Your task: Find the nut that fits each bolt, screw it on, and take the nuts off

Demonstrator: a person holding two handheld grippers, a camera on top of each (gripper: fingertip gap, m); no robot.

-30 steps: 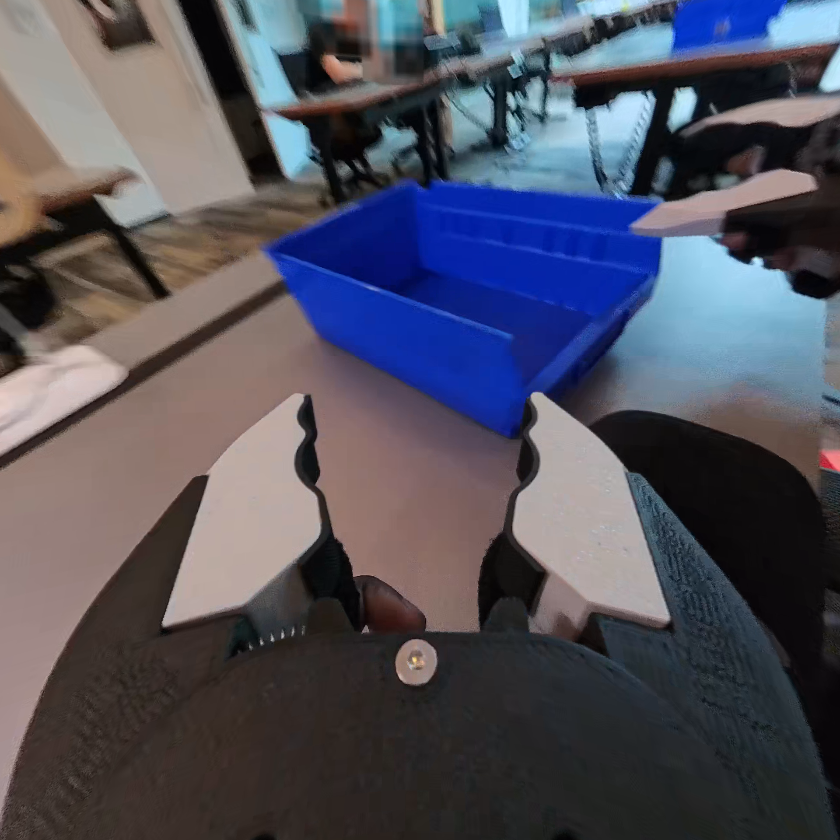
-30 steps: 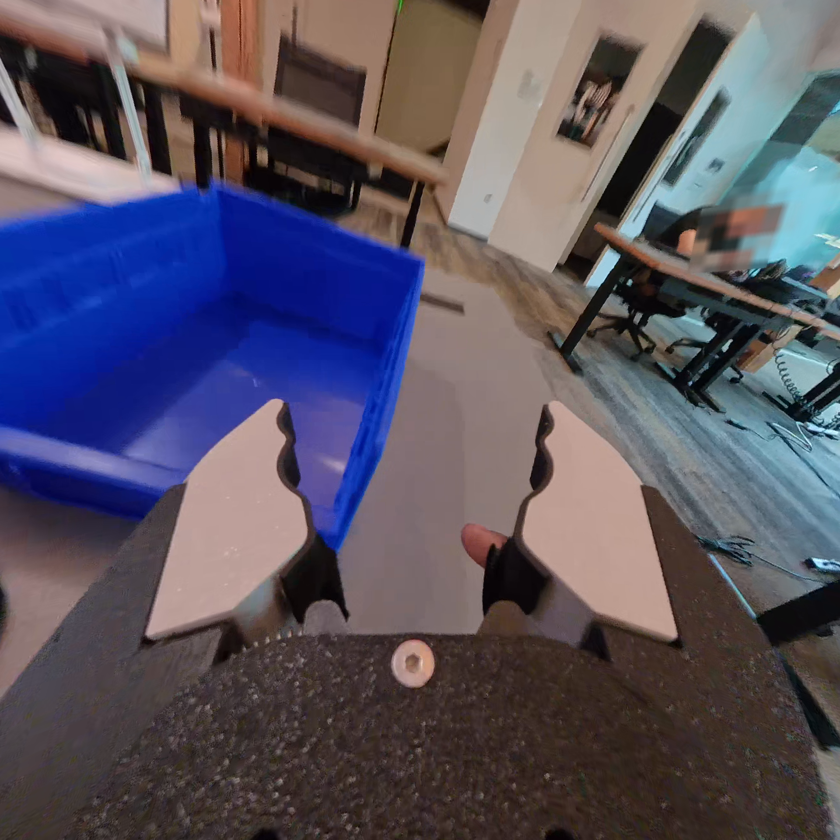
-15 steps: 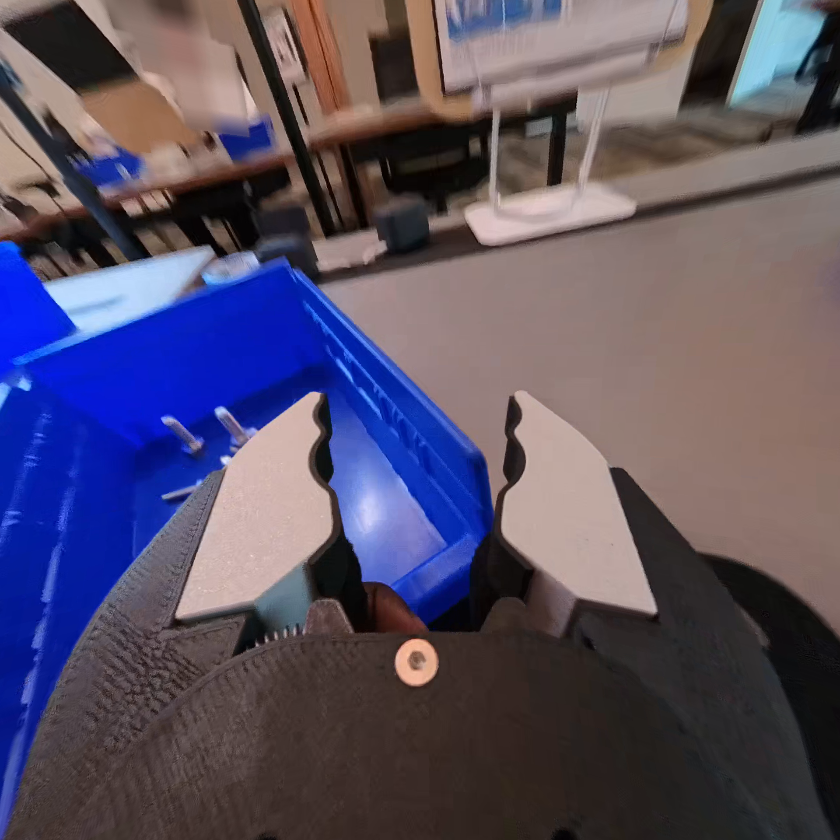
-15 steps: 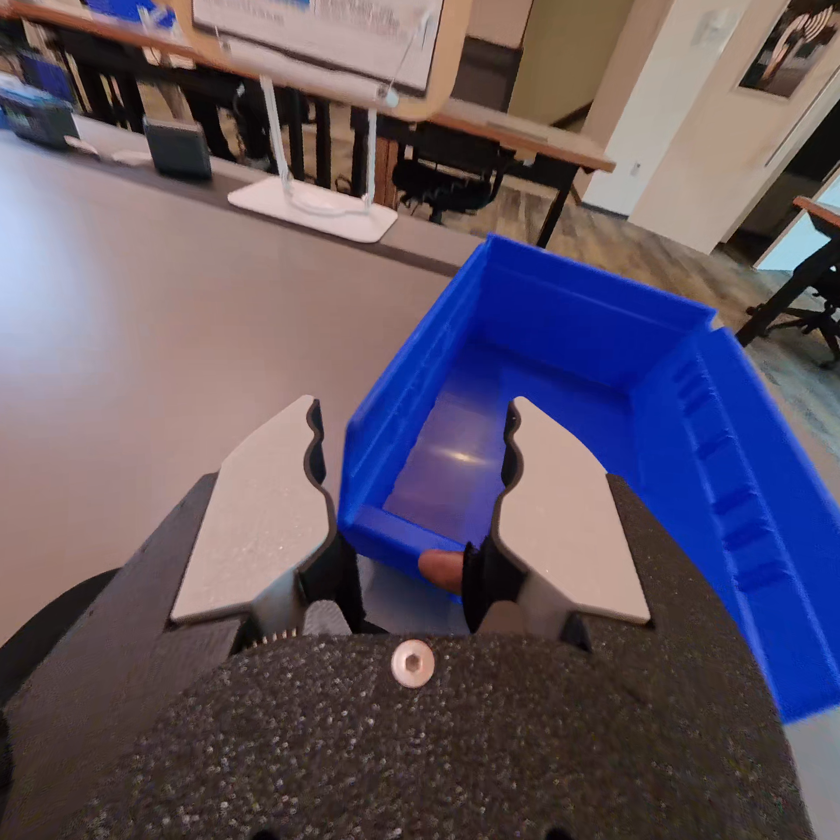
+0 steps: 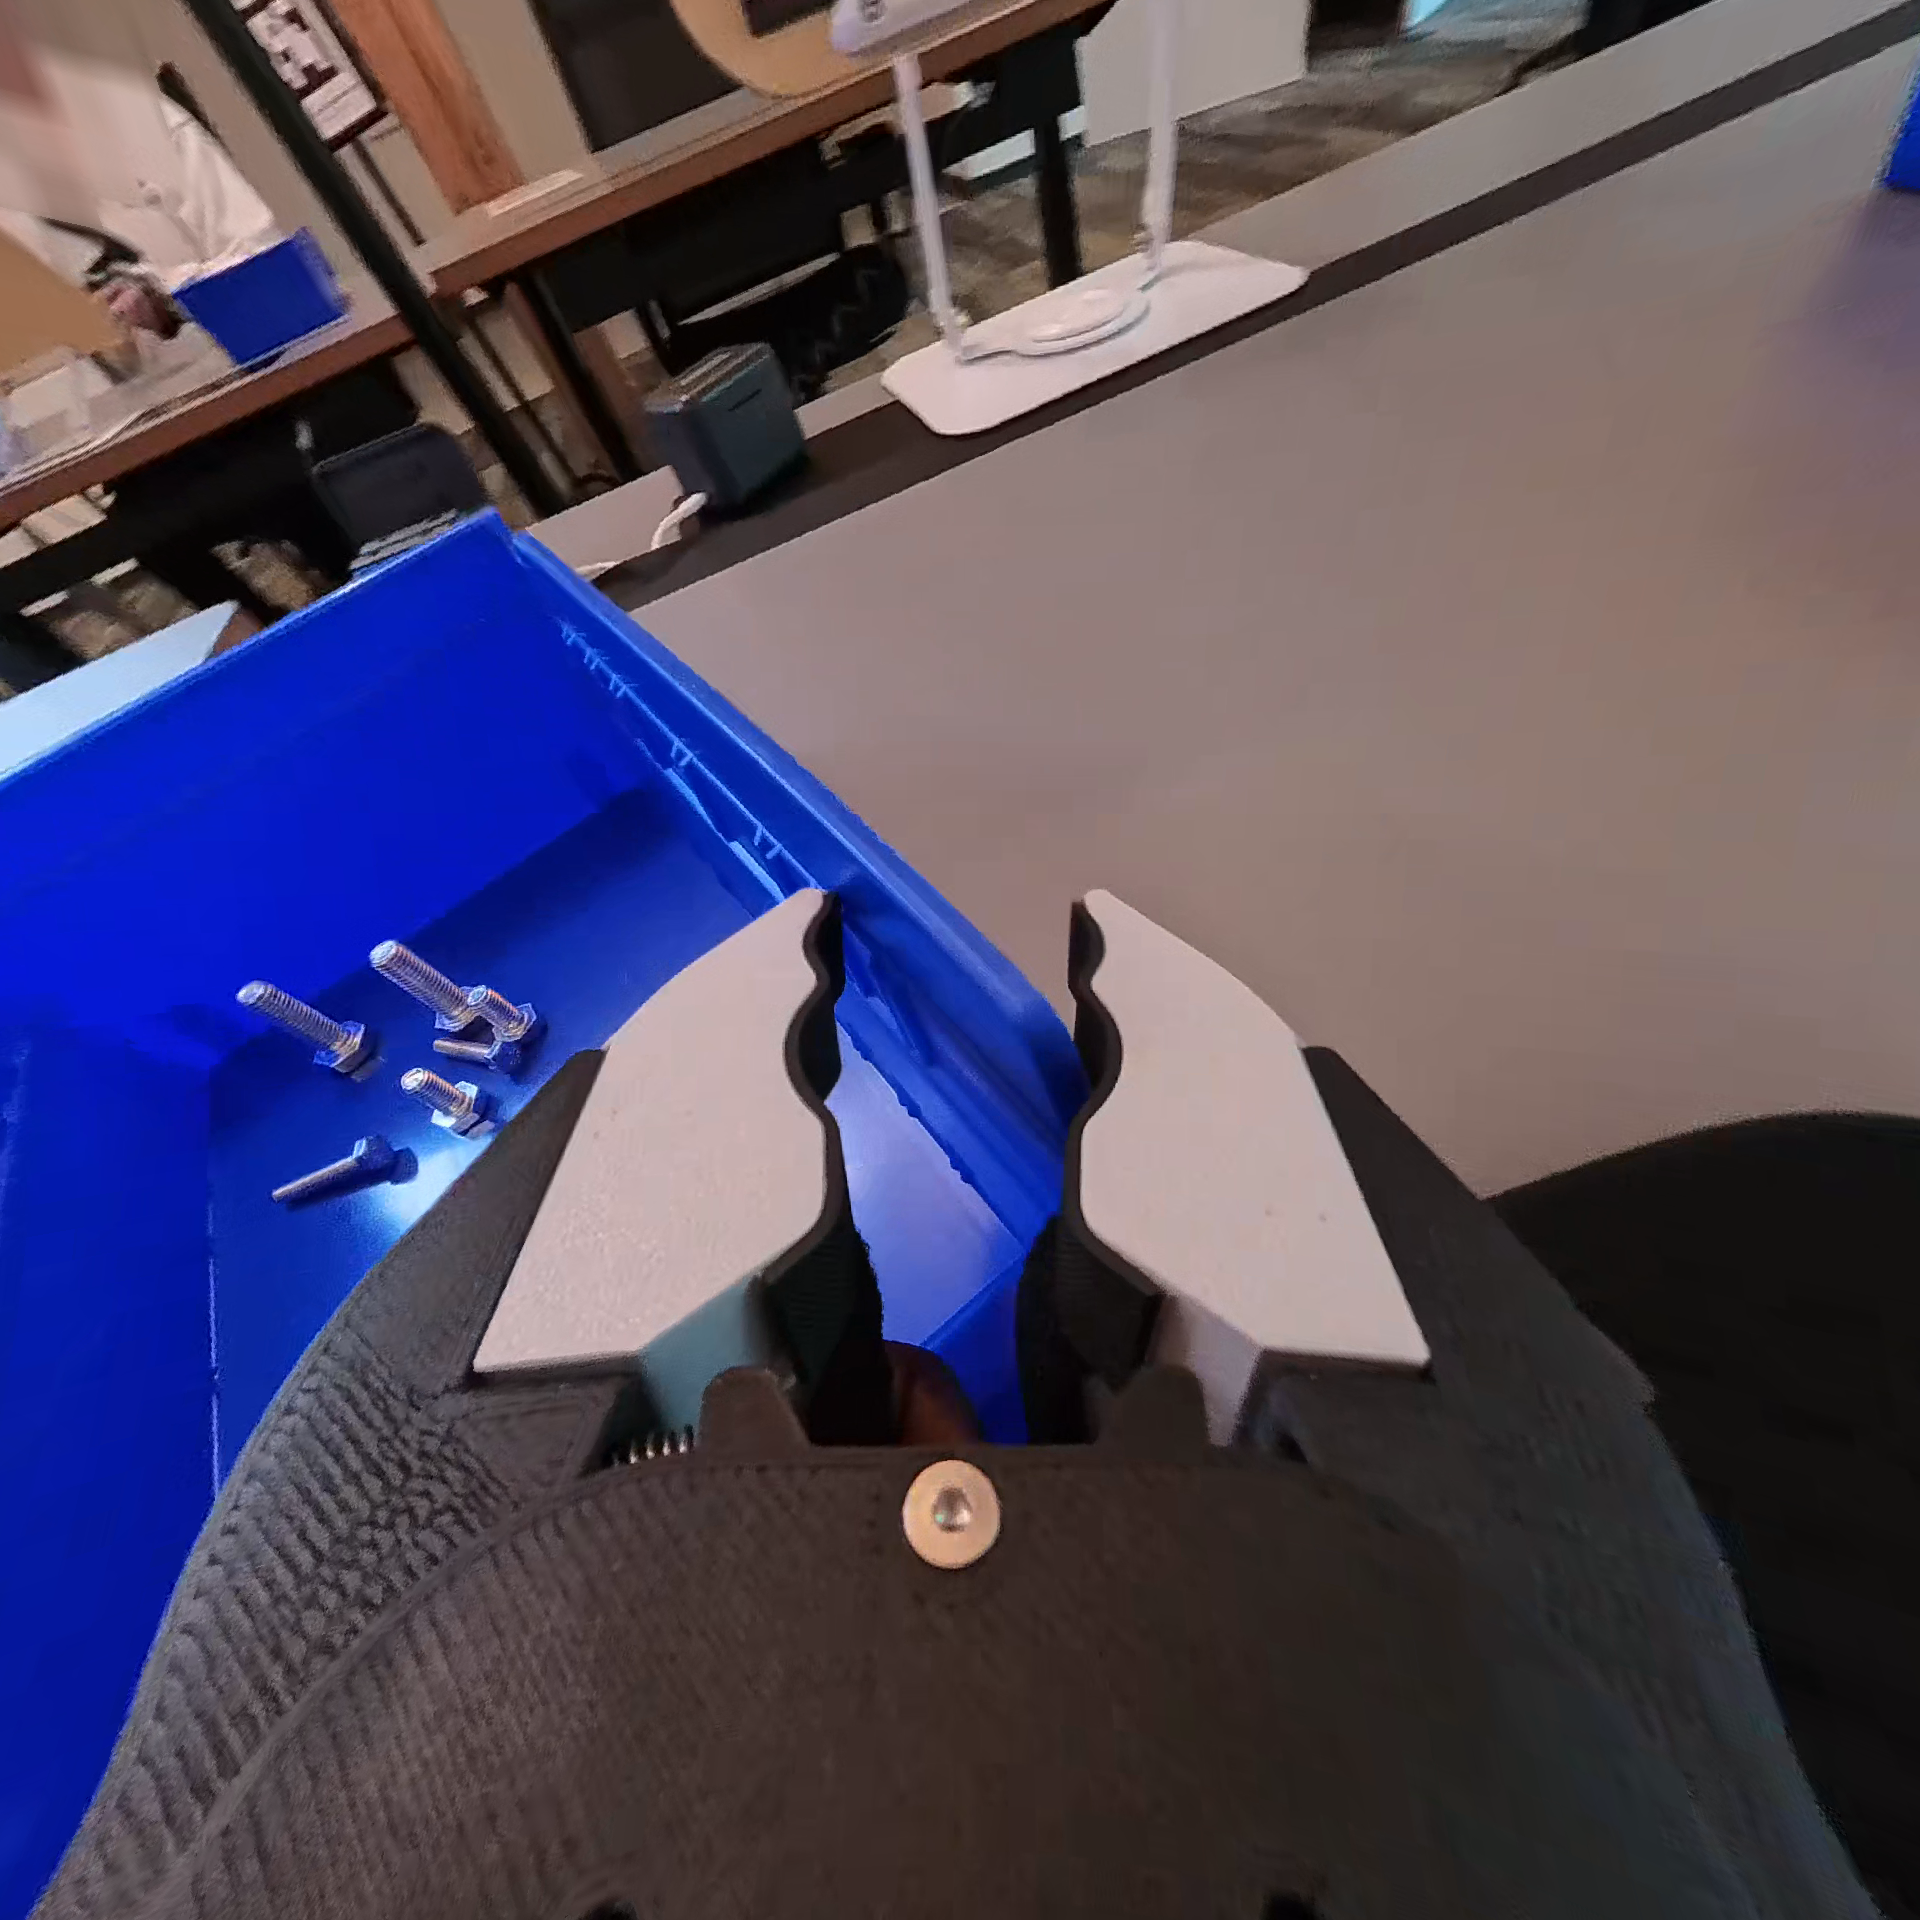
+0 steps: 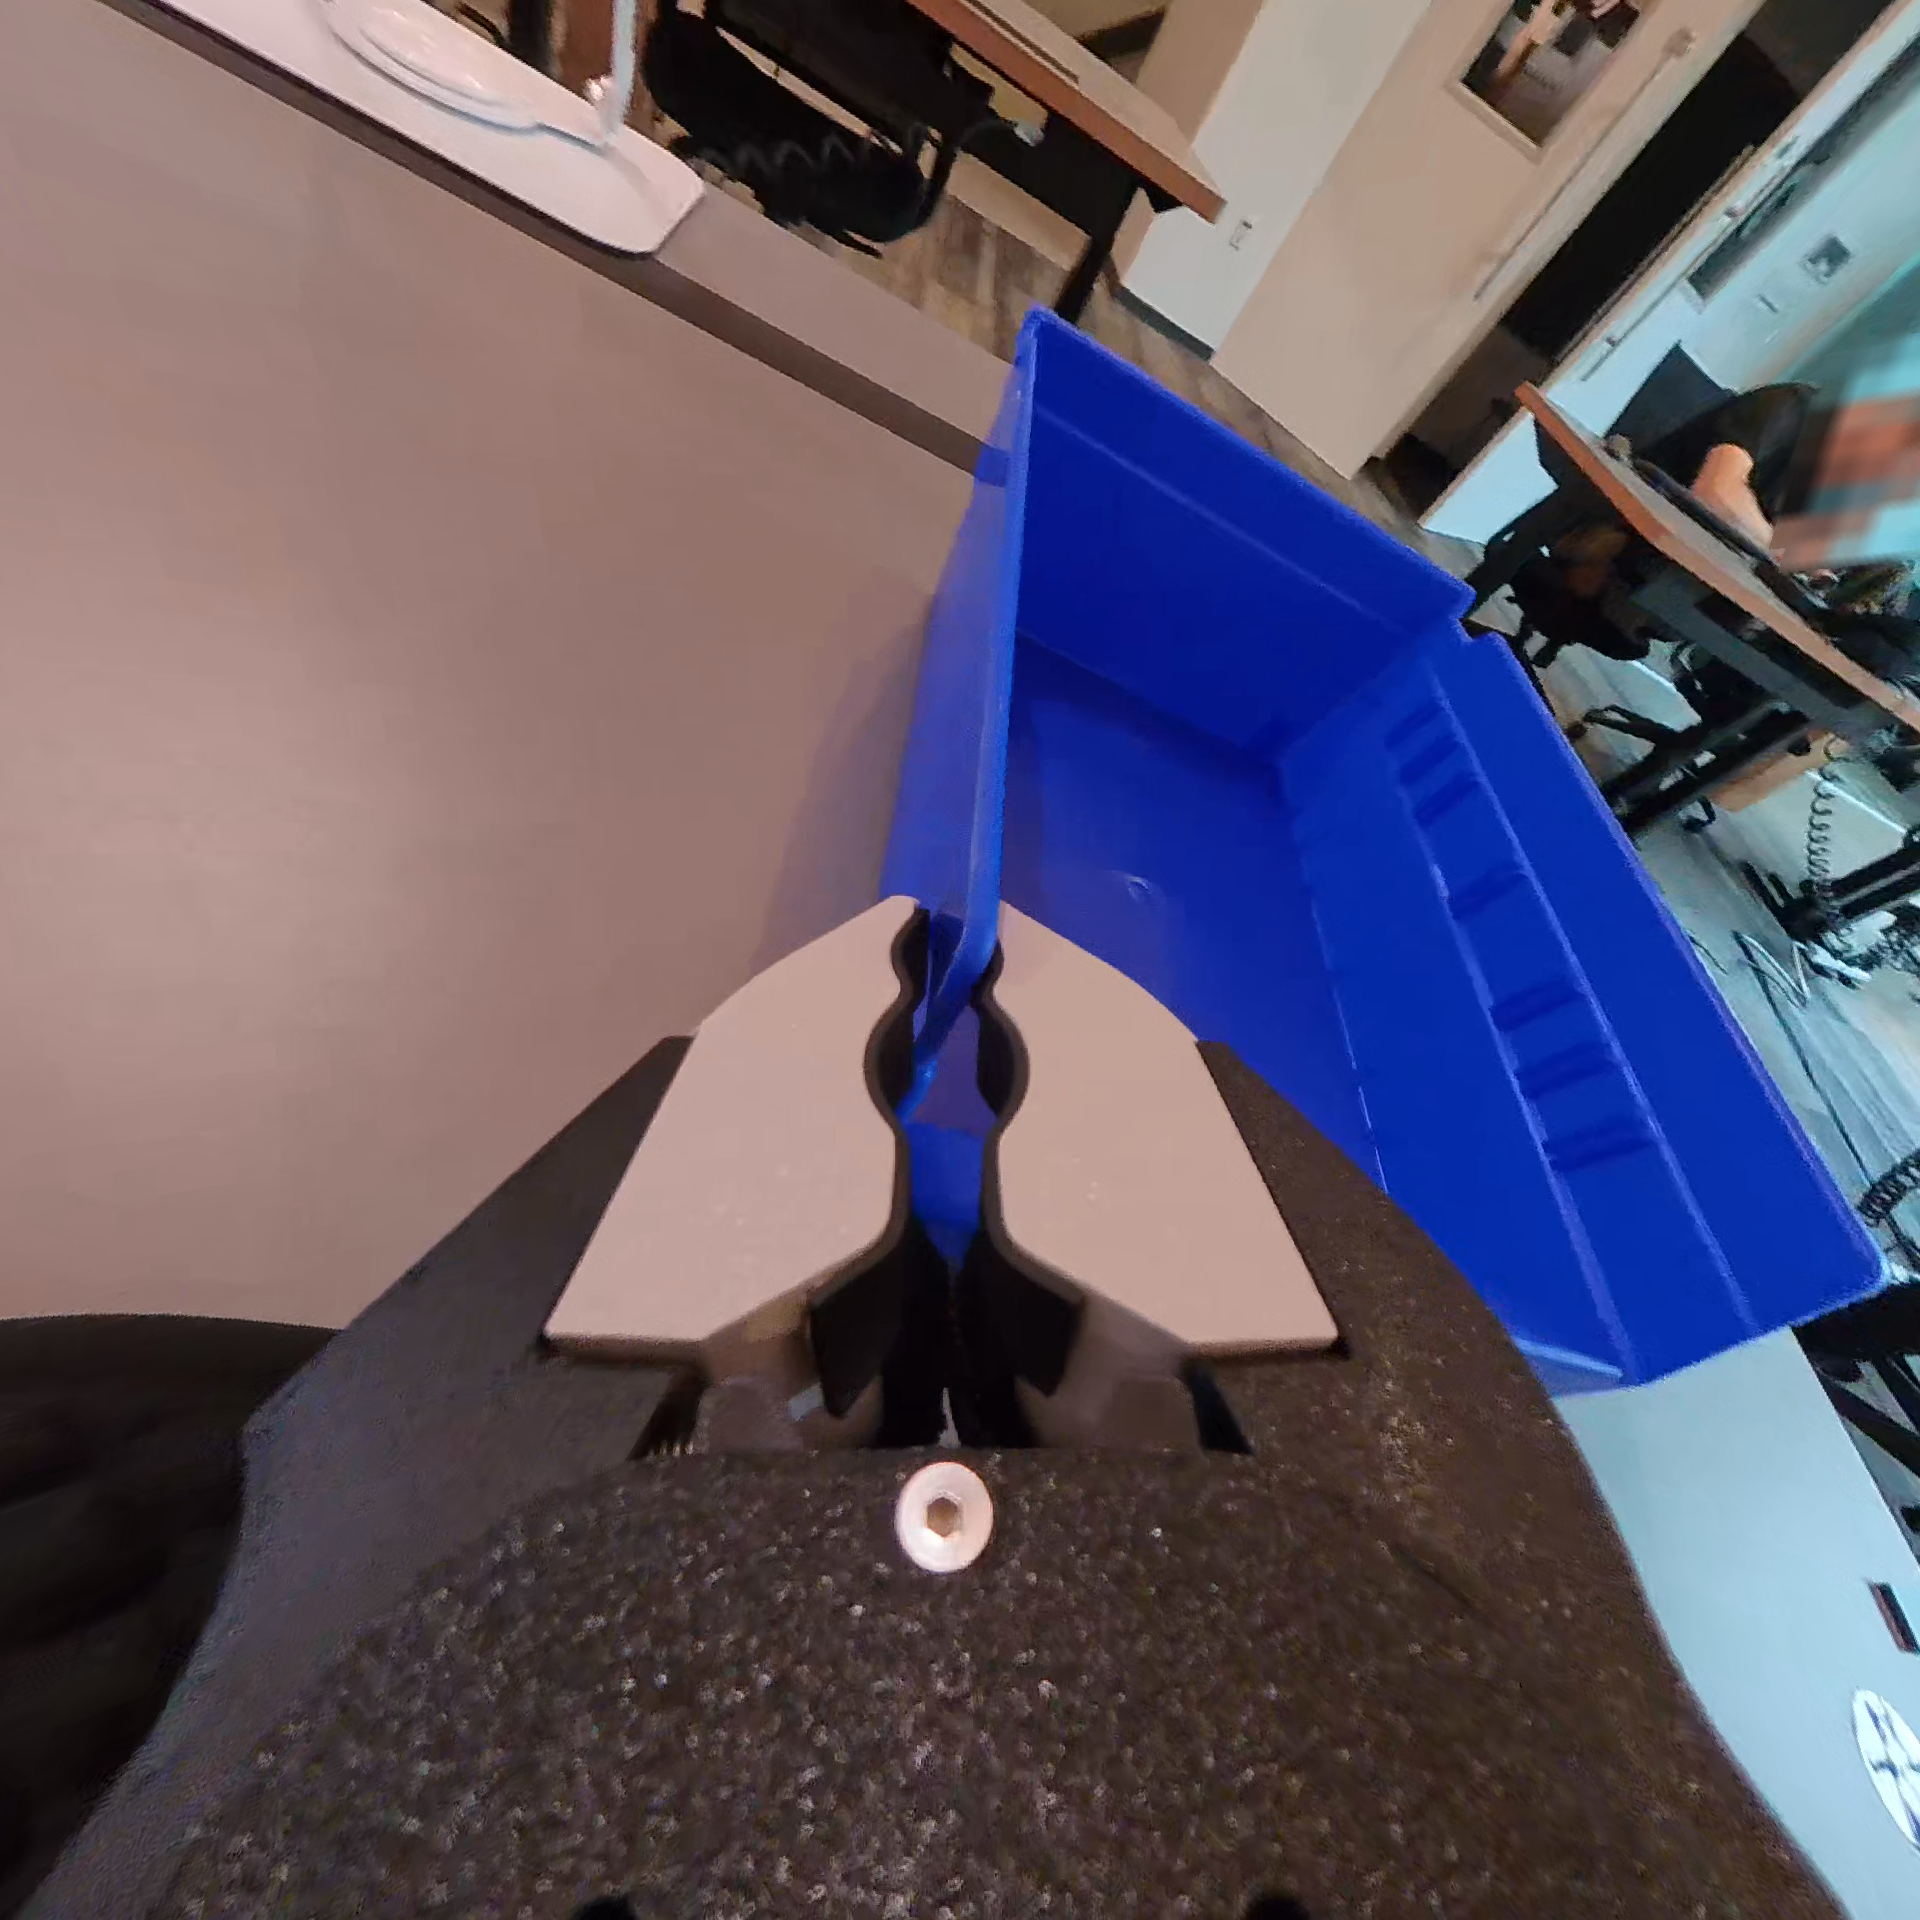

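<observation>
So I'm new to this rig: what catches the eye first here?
The right gripper is clamped on the near wall of an empty blue bin. In the left wrist view, loose silver bolts lie in another blue bin, the open left gripper above its right wall.

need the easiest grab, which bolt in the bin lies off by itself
The thin dark-headed bolt, nearest the camera, lying flat on the blue bin floor. The other bolts cluster behind it.

Bolts [image 5: 416, 1049] in bin [image 5: 312, 727] on table [image 5: 1455, 623] — lamp base [image 5: 1091, 343] behind, at far edge.
</observation>
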